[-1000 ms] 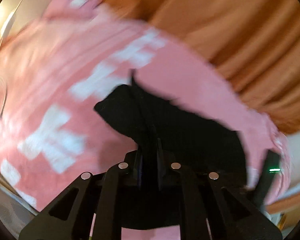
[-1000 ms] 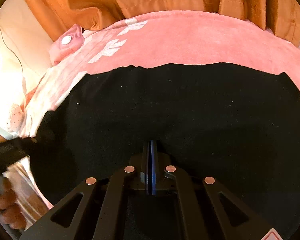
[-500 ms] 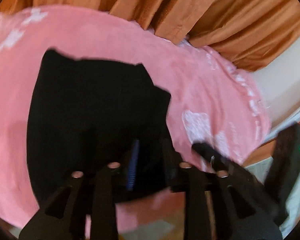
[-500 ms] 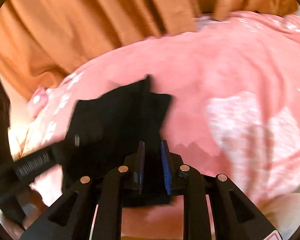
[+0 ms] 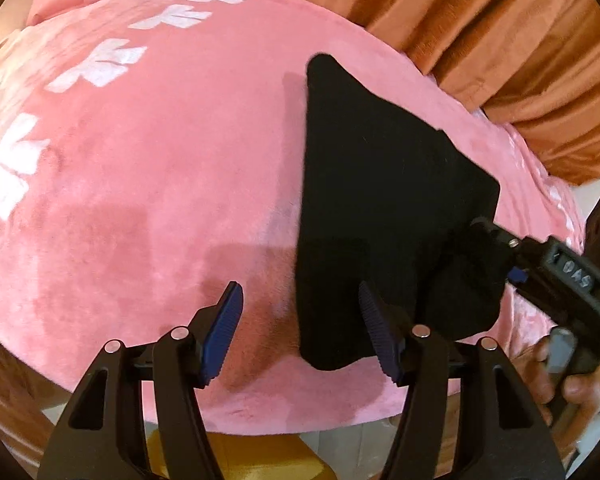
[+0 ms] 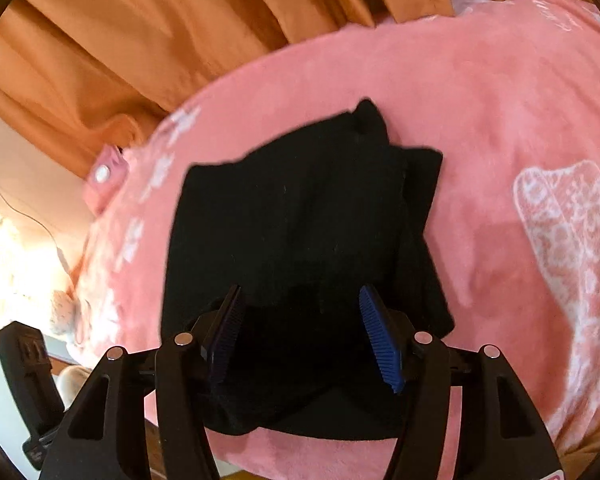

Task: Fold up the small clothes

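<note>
- Orange curtain: hangs behind the work surface; background only.
- Pink blanket: plush, with white motifs, covering the surface that carries the garment.
- Black garment: lies on the blanket in overlapping layers, apparently folded at least once; its exact type cannot be told. Judged step: a fold just laid, now released.
- Right tongs: fingers apart, poised above the garment's near edge and holding nothing.
- Left tongs: fingers apart, empty, straddling the garment's left edge.
- Next move, as judged: re-grip one edge or corner with both tongs, catching every layer, and carry it across for a further fold.
</note>
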A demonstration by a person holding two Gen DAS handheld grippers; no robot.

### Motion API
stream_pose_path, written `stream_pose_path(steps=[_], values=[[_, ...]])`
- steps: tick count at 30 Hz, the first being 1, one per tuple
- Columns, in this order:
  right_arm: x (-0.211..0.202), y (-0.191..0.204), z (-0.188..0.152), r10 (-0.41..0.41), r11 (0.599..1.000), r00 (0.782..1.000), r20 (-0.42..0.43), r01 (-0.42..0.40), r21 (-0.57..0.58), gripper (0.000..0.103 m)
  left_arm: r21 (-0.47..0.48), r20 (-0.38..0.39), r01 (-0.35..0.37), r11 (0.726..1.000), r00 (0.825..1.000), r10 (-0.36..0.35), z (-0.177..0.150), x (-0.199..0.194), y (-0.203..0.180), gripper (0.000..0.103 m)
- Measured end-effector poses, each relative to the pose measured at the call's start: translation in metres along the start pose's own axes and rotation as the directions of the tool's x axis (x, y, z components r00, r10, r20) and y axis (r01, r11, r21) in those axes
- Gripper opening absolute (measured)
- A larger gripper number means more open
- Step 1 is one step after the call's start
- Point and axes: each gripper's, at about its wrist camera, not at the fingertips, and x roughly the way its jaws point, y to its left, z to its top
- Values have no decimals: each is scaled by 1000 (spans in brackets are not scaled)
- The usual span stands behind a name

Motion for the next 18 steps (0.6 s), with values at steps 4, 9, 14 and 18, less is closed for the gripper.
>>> stream_pose_path(steps=[4,9,14,18], values=[[-21,-13,-2,-7,999,1000,23,6,44,59,22,4,-10,1000,1000,9,-4,5,-3,58],[-19,-29,-10,96,990,994,-43,-90,112,61,60,23,-45,997,999,44,-7,9,-1,61],[8,-25,2,126,982,988,-94,-111,152,58,88,35,-76,993,997,73,-9,10,-6,62],[3,11,31,153,988,987,-38,-153,14,11,70,65,-61,996,996,56,-6,-1,-4,62]])
